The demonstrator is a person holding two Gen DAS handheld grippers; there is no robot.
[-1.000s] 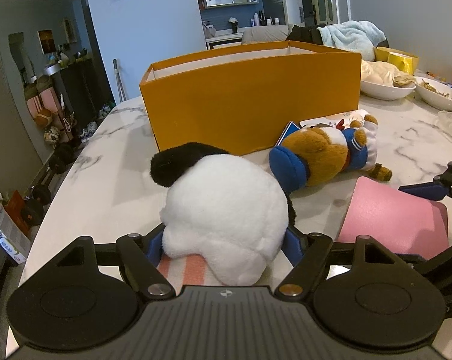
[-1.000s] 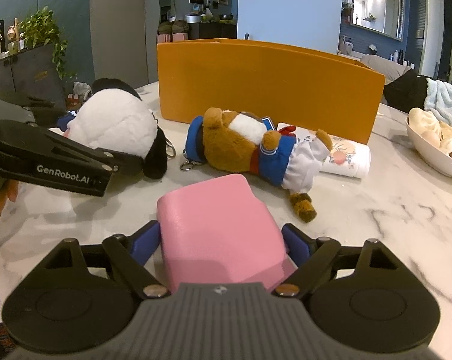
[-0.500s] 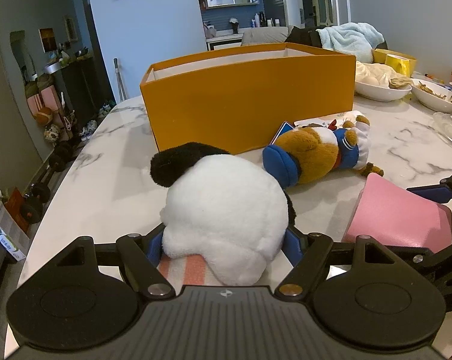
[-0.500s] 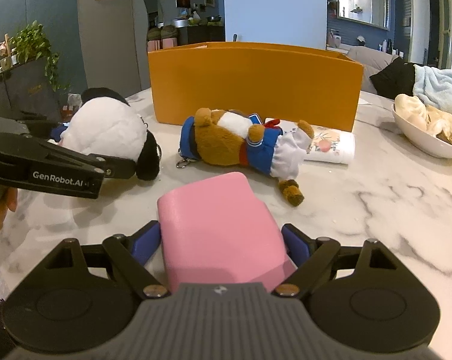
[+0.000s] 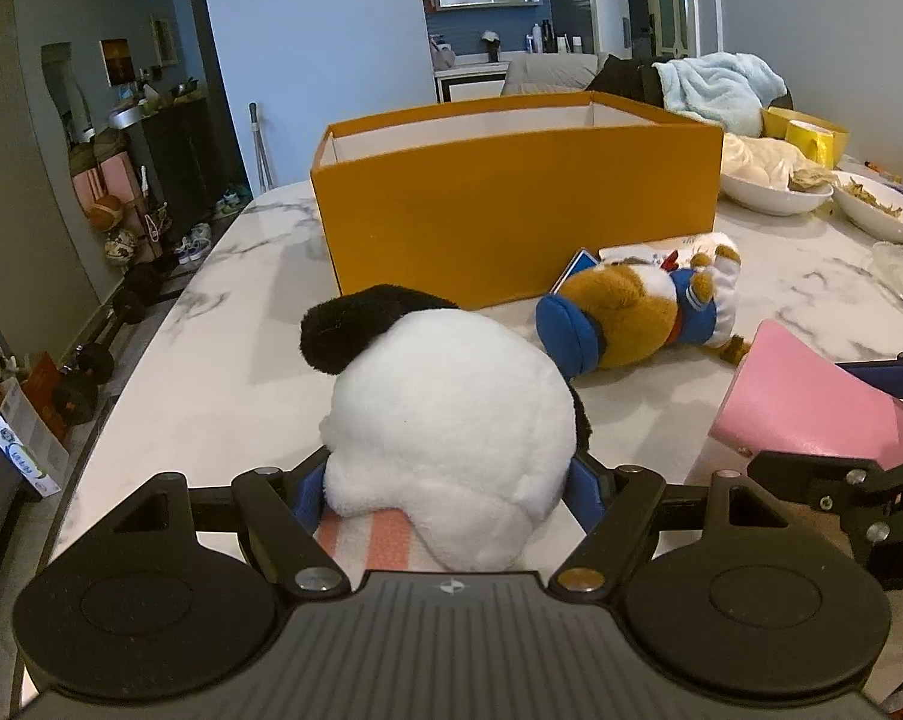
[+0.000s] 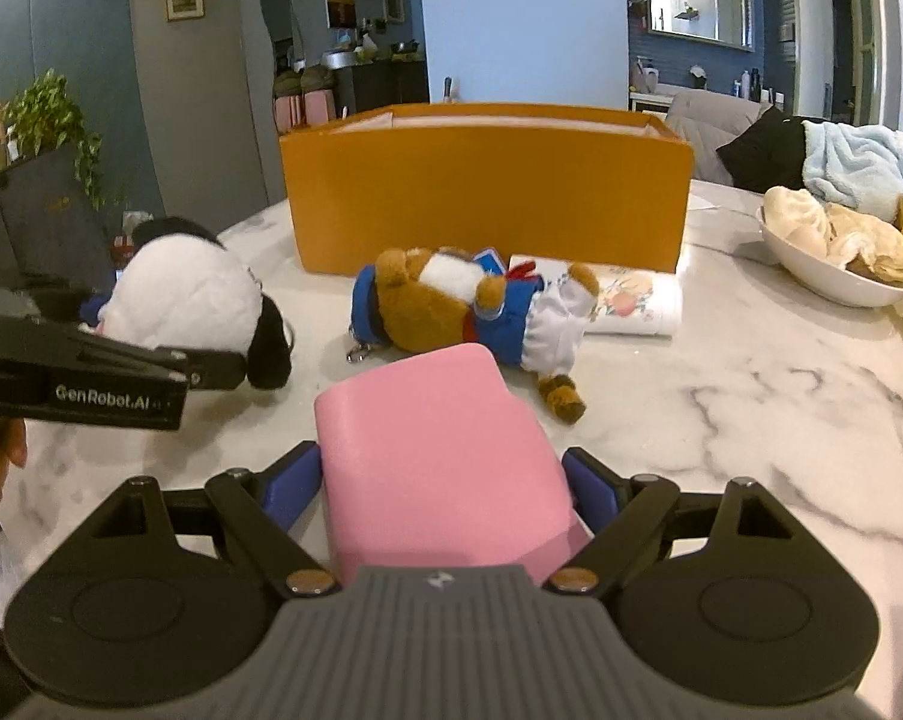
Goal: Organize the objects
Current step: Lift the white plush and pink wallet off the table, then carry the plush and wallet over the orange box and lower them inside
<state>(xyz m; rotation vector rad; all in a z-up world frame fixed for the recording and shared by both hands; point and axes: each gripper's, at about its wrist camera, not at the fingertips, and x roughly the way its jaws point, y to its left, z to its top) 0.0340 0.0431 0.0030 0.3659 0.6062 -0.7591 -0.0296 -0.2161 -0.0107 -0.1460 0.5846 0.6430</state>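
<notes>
On a marble table (image 6: pixel 751 372), the left claw (image 5: pixel 448 480) grips a white-and-black plush toy (image 5: pixel 451 420) while the right claw (image 6: pixel 445 480) clamps a pink case (image 6: pixel 439 456). A brown plush bear in blue (image 6: pixel 463 312) lies between them and the open orange box (image 6: pixel 487 192) behind.

Two plush toys counted: white-and-black plush (image 5: pixel 451 426), brown bear plush (image 6: pixel 451 312). One pink case (image 6: pixel 439 456). One orange box (image 5: pixel 511 204). Two white bowls (image 5: pixel 775 192) (image 5: pixel 883 219) seen. One tissue pack (image 6: pixel 631 300).
</notes>
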